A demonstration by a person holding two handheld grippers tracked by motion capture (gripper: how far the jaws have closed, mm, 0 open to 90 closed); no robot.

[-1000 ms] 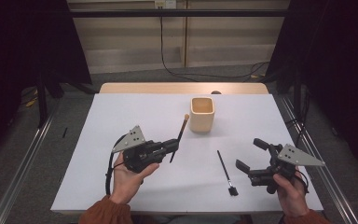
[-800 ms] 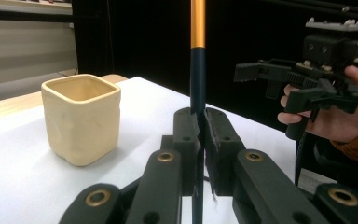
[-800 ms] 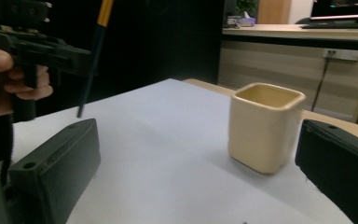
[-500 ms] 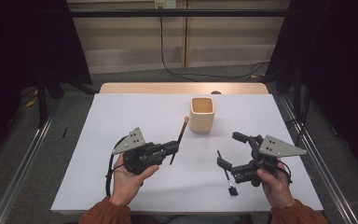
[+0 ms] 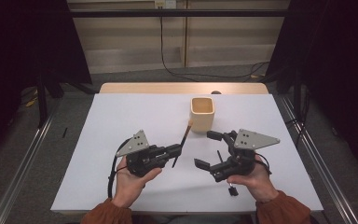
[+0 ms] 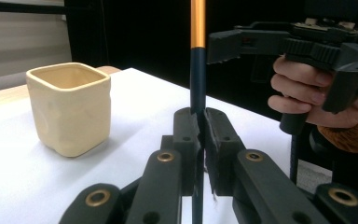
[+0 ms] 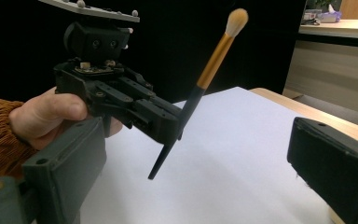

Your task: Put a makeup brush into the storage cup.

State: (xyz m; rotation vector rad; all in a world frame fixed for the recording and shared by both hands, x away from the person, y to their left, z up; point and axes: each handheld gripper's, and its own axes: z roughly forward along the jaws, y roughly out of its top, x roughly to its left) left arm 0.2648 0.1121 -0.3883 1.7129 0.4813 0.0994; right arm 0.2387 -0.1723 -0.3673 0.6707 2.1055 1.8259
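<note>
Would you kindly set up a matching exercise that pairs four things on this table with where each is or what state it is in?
Things:
1. makeup brush
2. cream cup
3. right gripper
4. small black brush

States:
A. jaws apart, nothing between them
B. lying on the white sheet beneath the right hand
C. clamped between the shut jaws of the left gripper, bristles up
D. standing upright toward the far side of the table

Pairs: 1-C, 2-D, 3-A, 4-B

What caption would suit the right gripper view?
Left gripper clamps a makeup brush above the white table.
</note>
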